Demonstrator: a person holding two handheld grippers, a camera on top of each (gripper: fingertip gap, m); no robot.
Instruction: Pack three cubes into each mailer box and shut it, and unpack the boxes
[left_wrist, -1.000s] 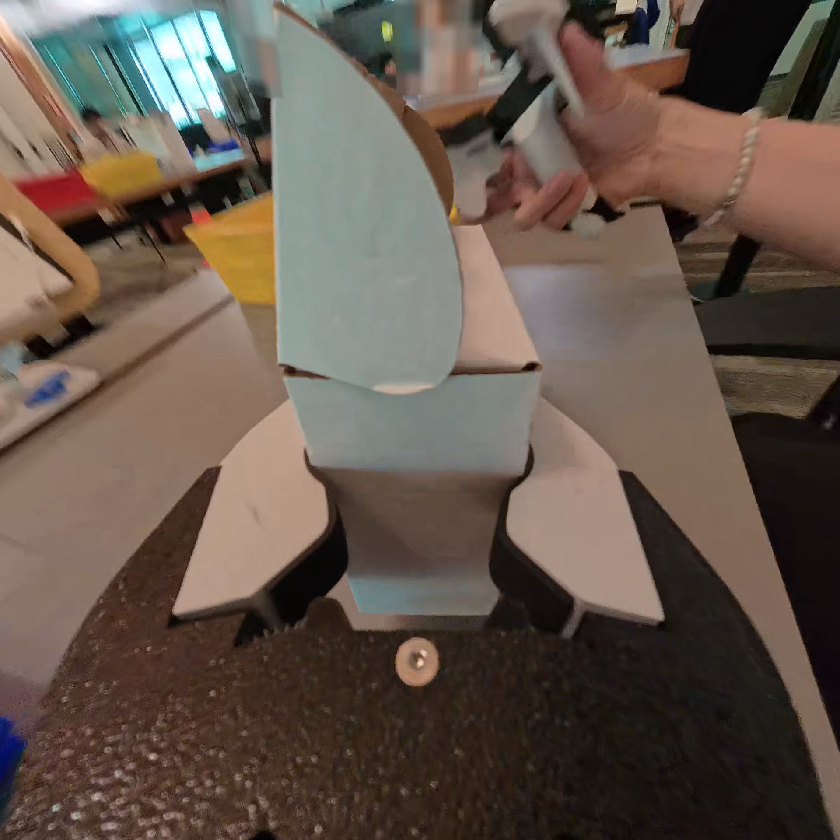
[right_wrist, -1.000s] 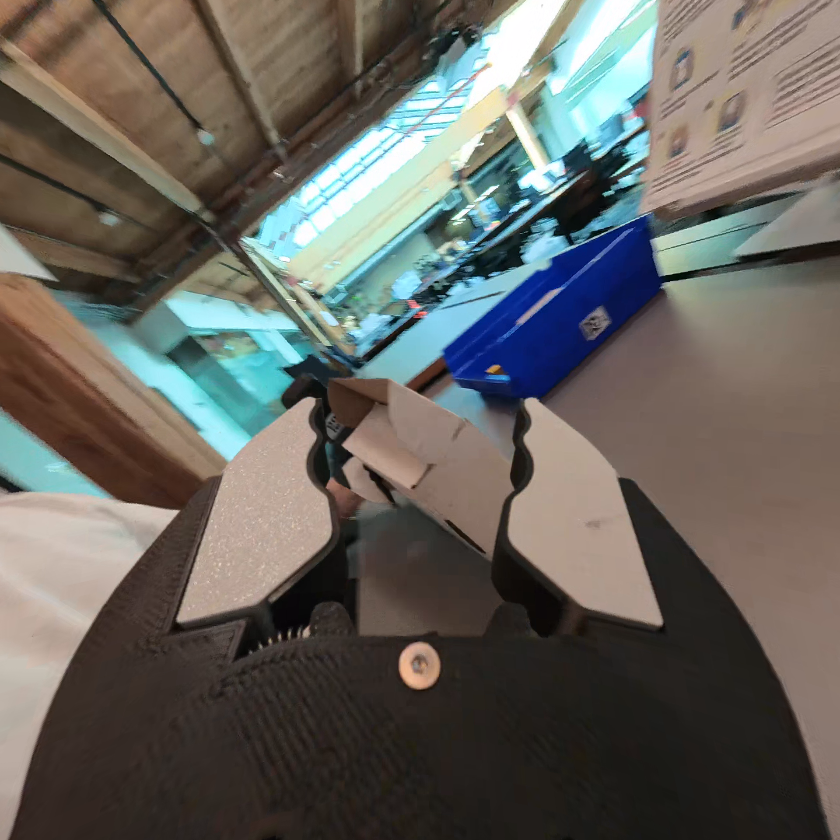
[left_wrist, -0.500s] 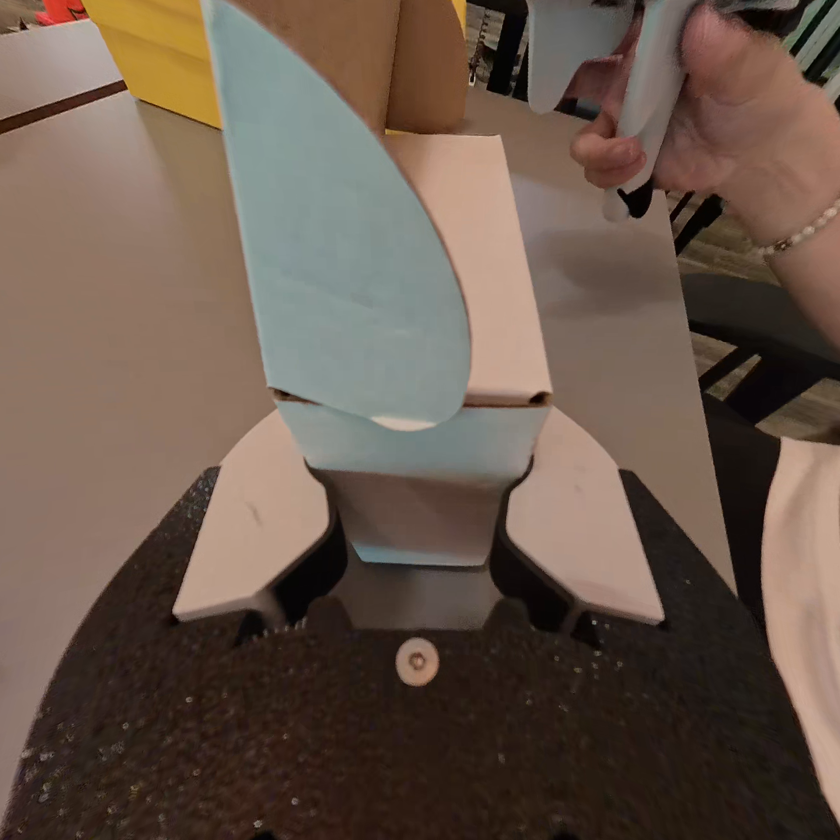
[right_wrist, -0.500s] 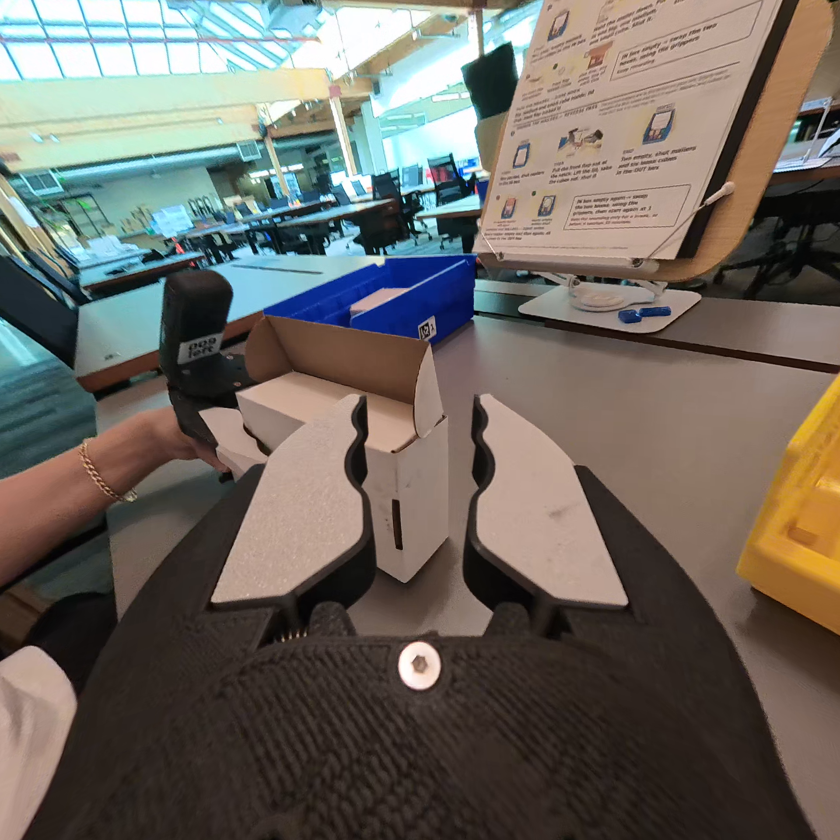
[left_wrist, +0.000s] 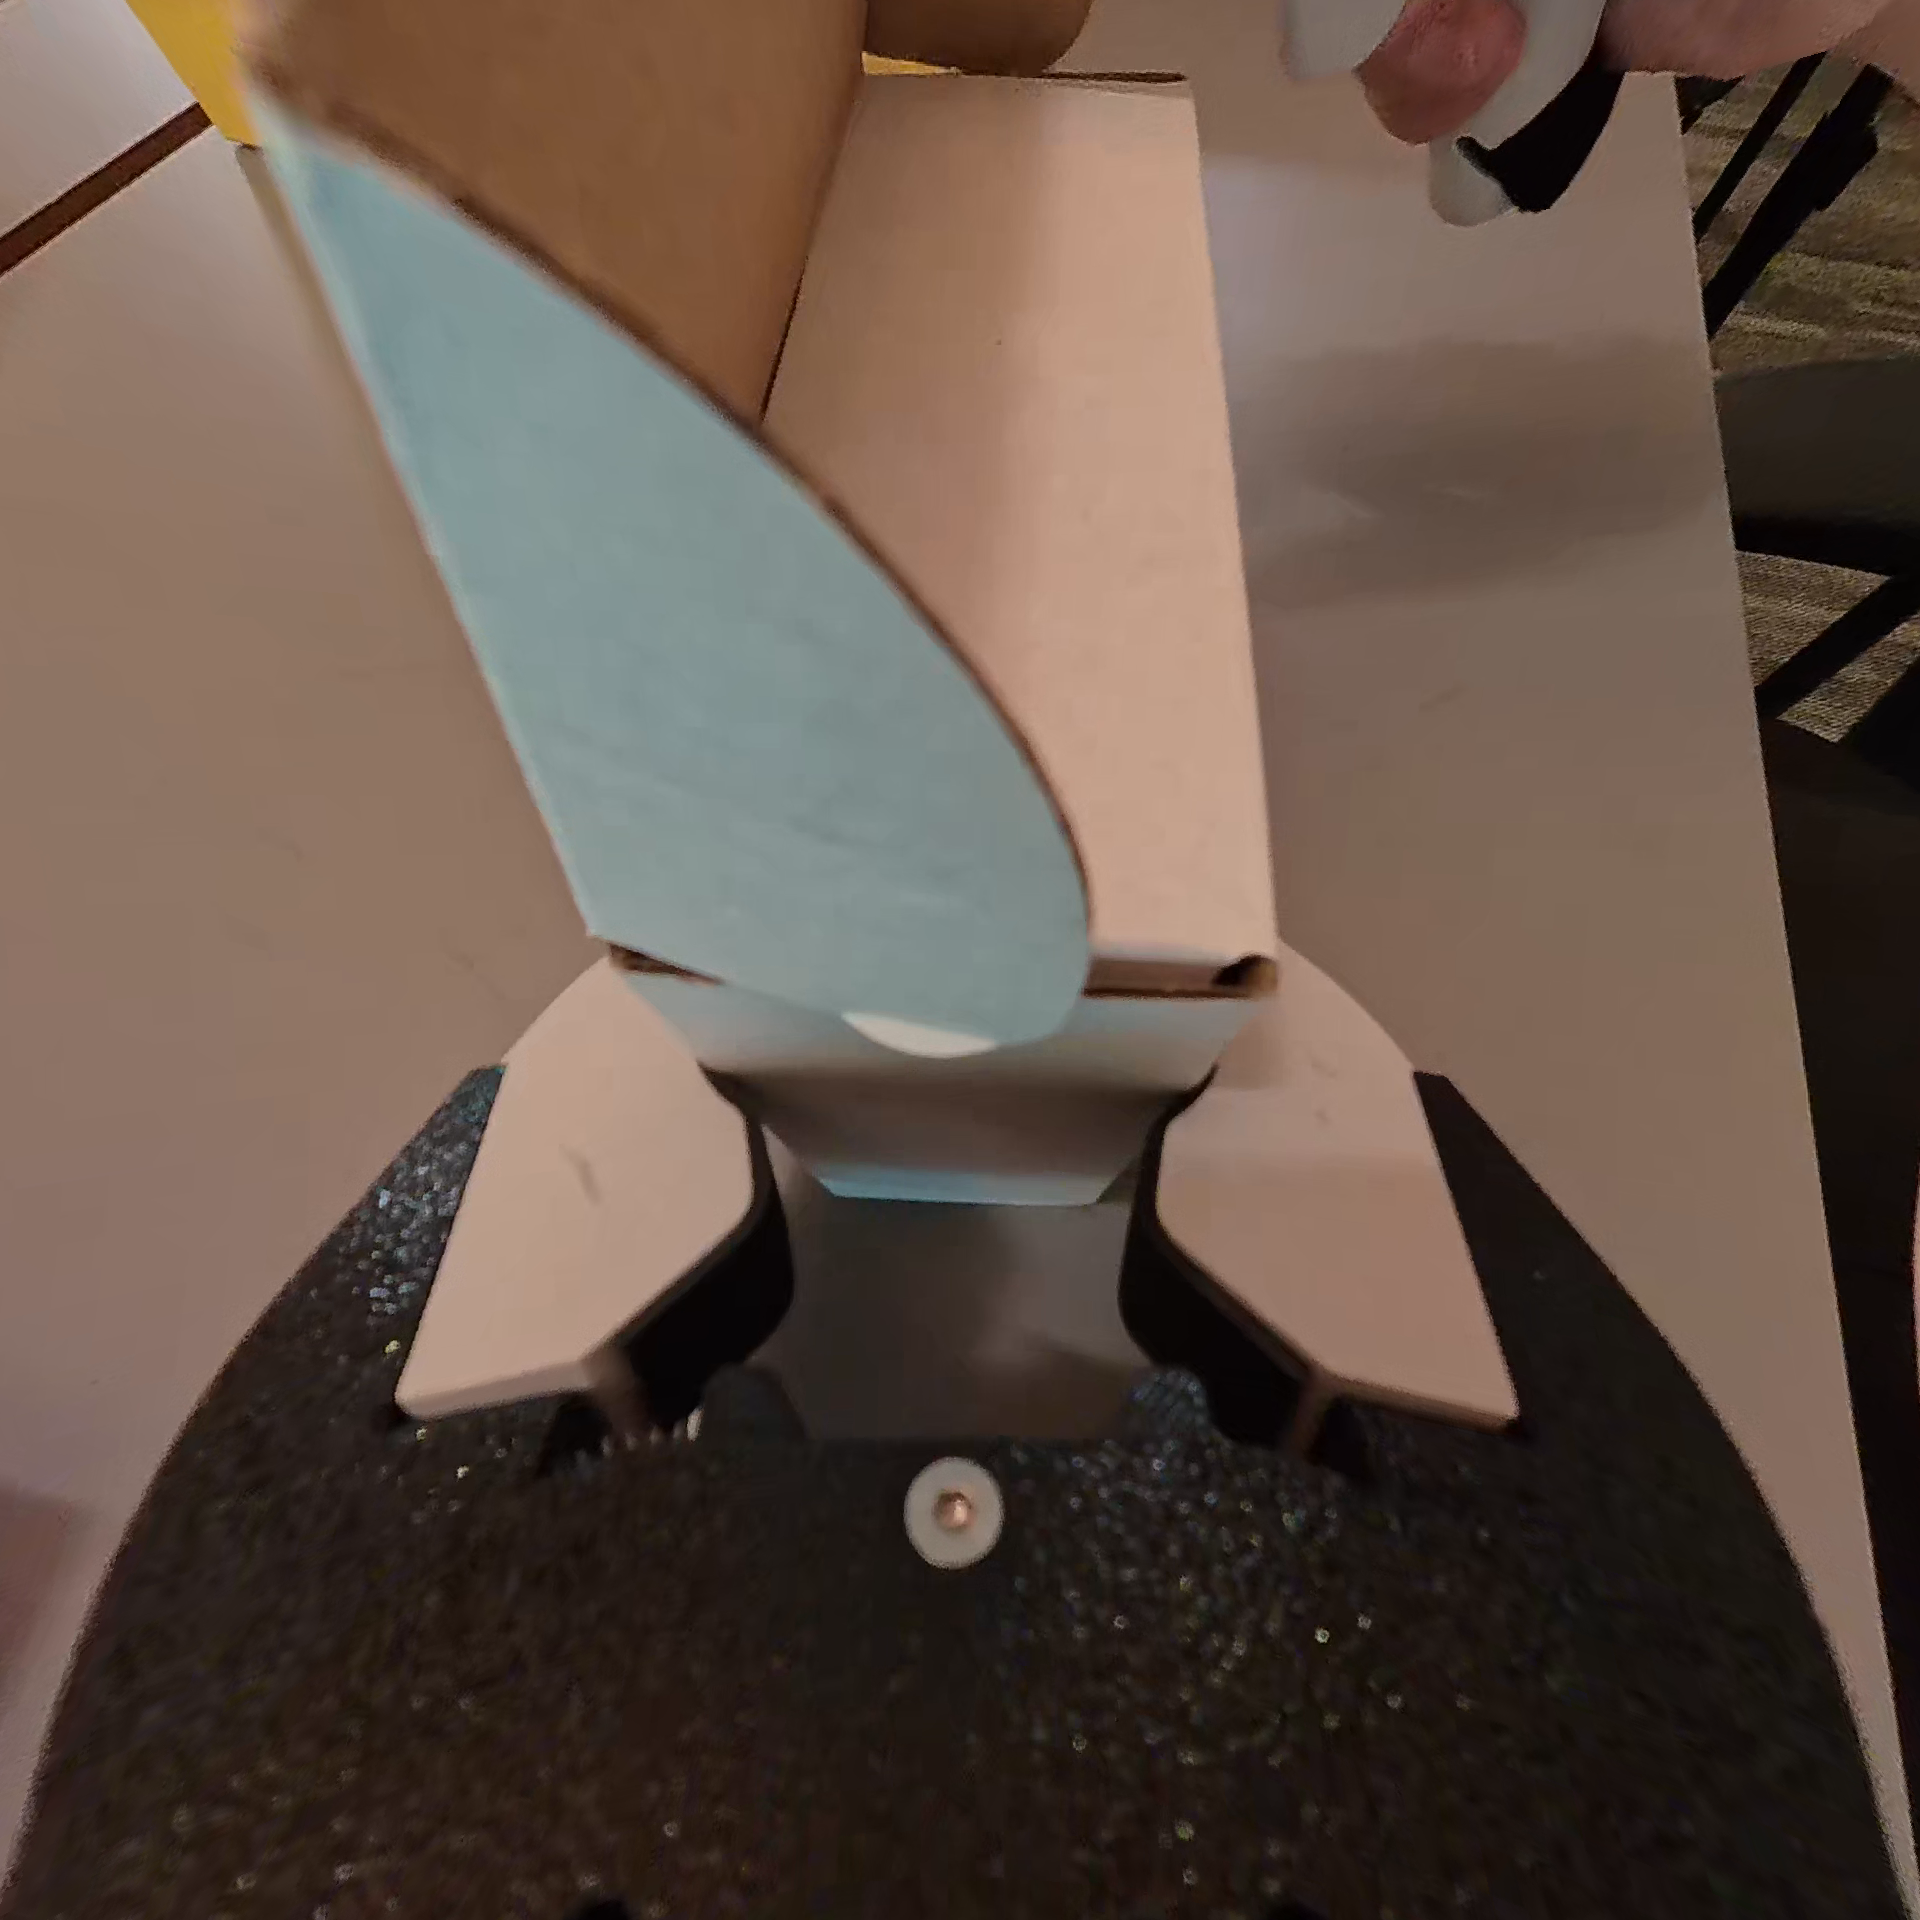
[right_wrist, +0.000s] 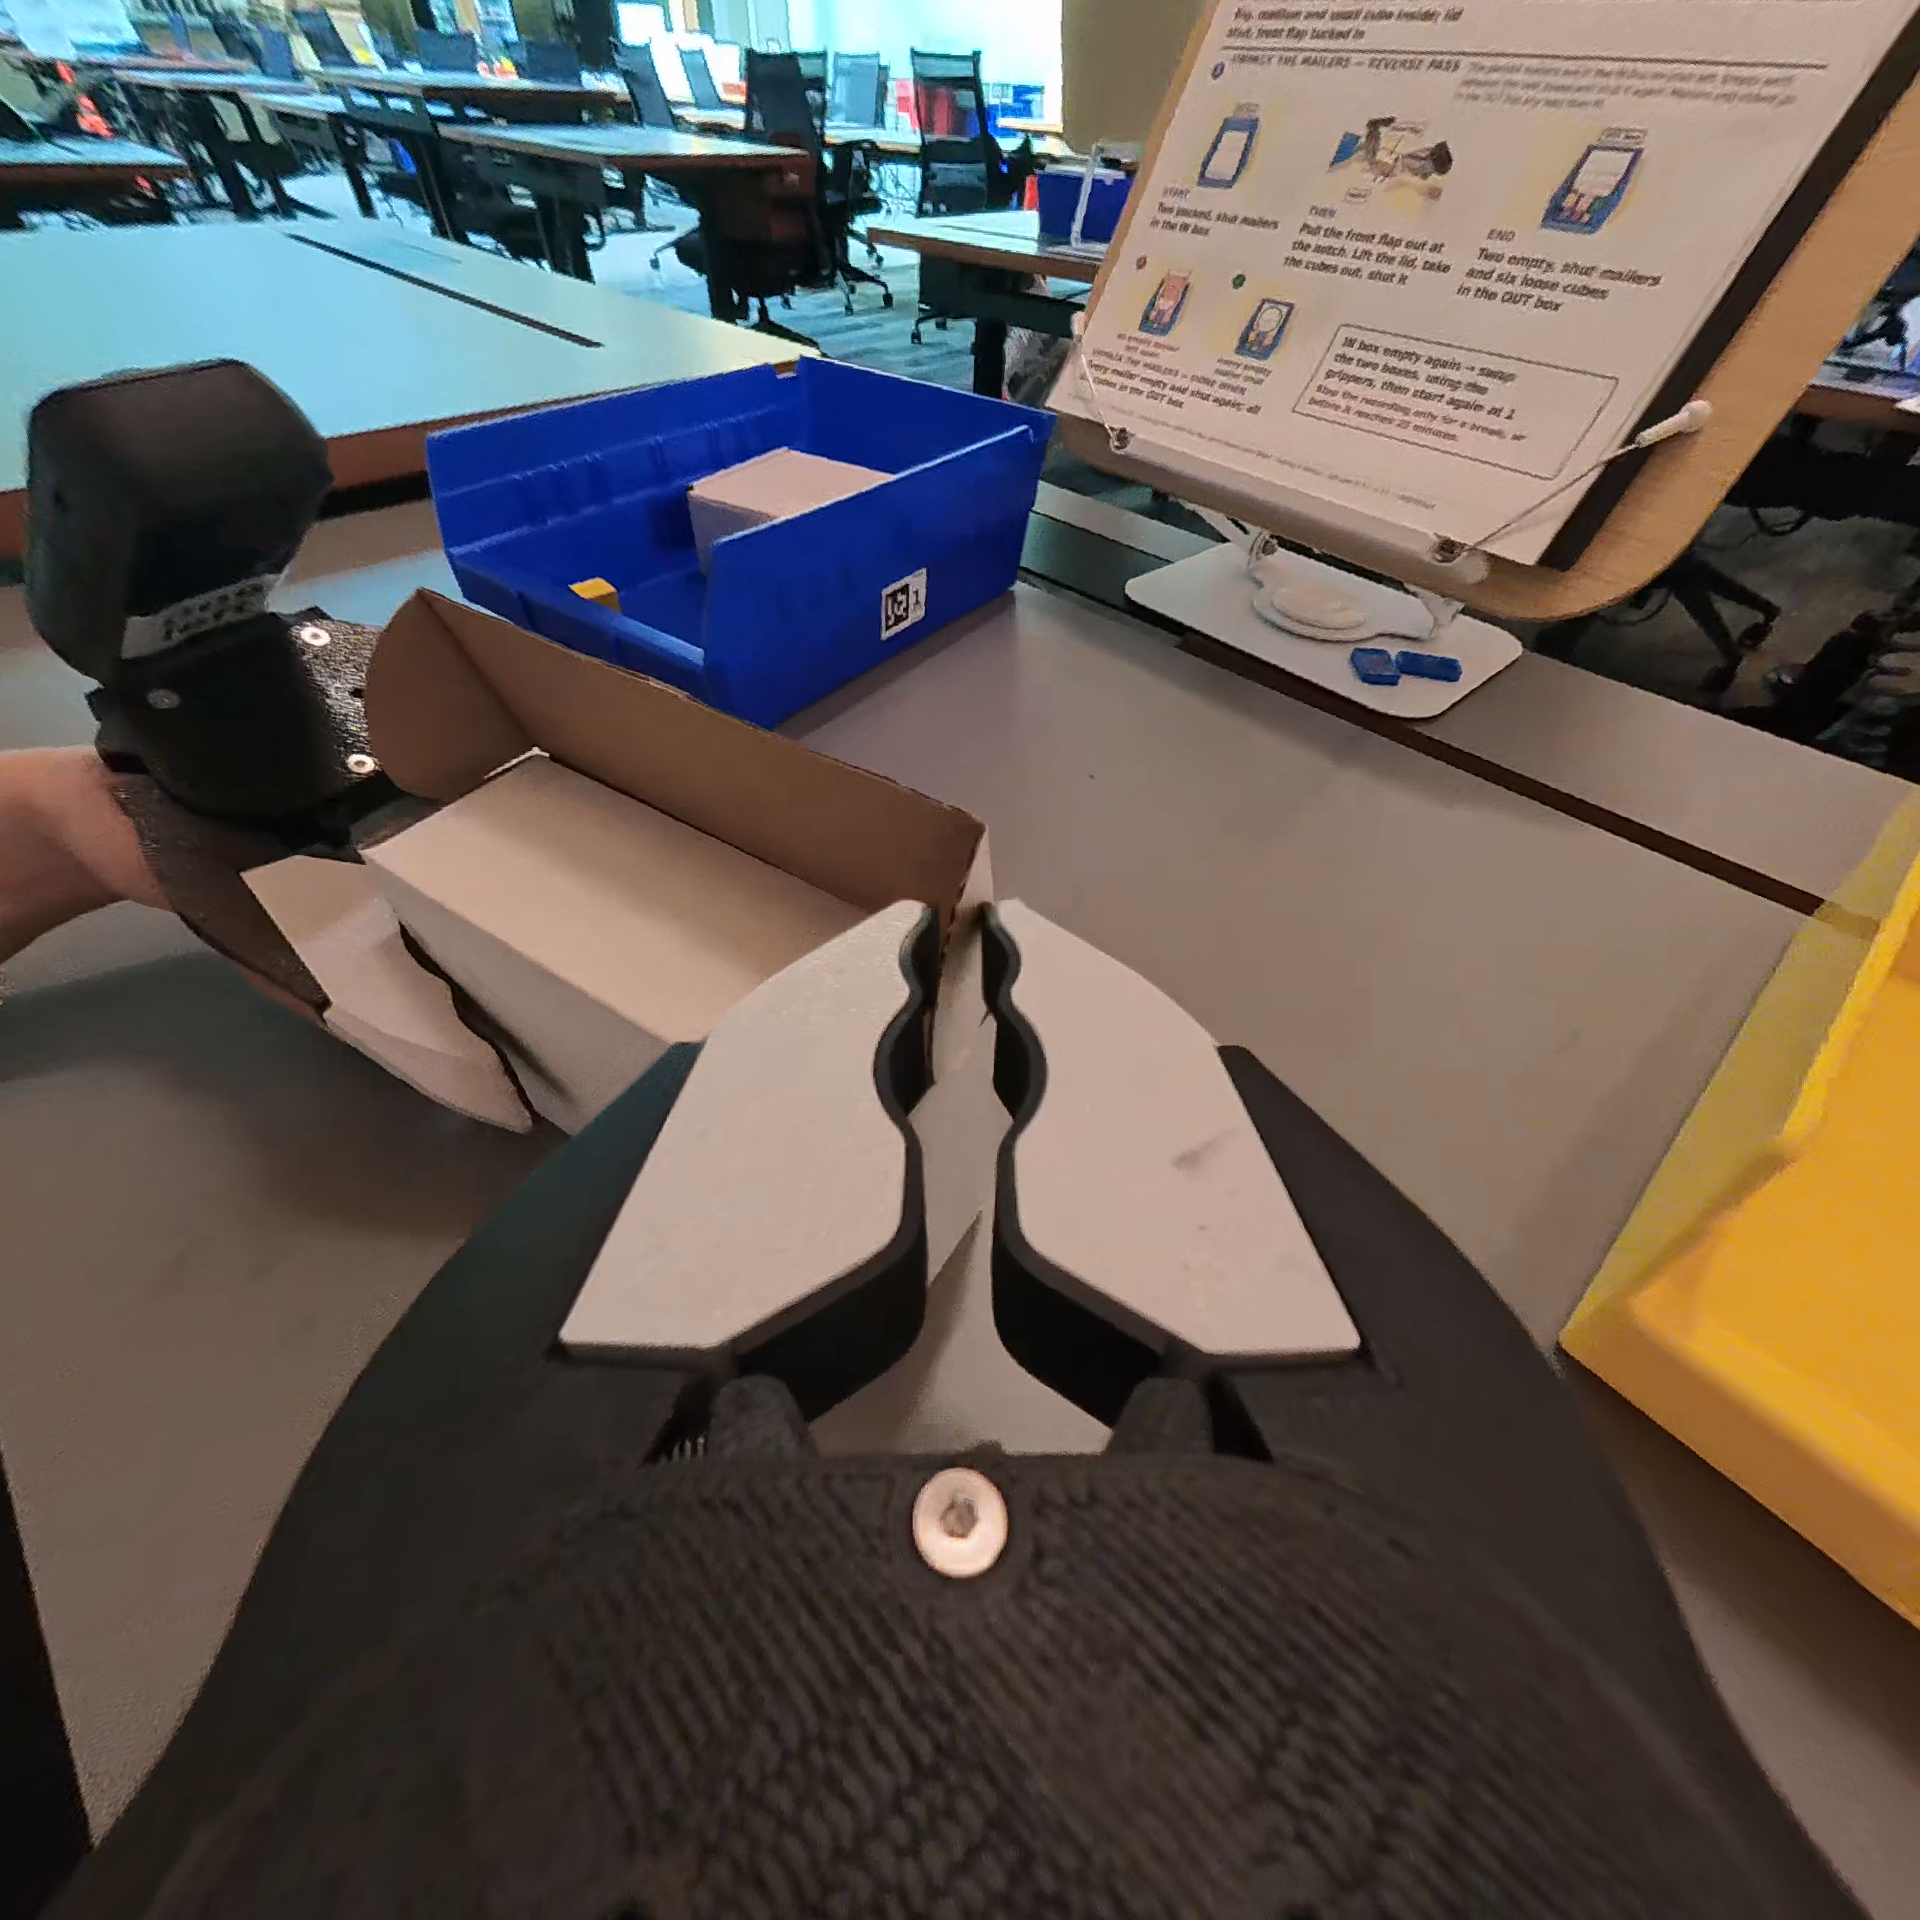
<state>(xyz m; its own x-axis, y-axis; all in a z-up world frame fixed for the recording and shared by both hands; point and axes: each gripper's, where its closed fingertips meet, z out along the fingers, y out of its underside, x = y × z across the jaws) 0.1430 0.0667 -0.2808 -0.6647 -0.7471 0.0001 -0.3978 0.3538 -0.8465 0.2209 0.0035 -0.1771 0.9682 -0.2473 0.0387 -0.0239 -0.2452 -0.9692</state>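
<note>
Right wrist view: jaws of right gripper (right_wrist: 961, 935) pinched on side flap (right_wrist: 971, 883) of mailer box (right_wrist: 623, 894); tear risk. Left gripper (left_wrist: 951, 1049) clamped on near end; slip risk.

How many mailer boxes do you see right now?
2. One mailer box lies on the table with its lid up, held by the left tongs and right tongs. Another sits shut in the blue bin. None other is visible.

Matt cardboard mailer box (right_wrist: 582, 914) — brown inside; glossy plastic blue bin (right_wrist: 862, 582); smooth table (right_wrist: 1351, 935).
</note>
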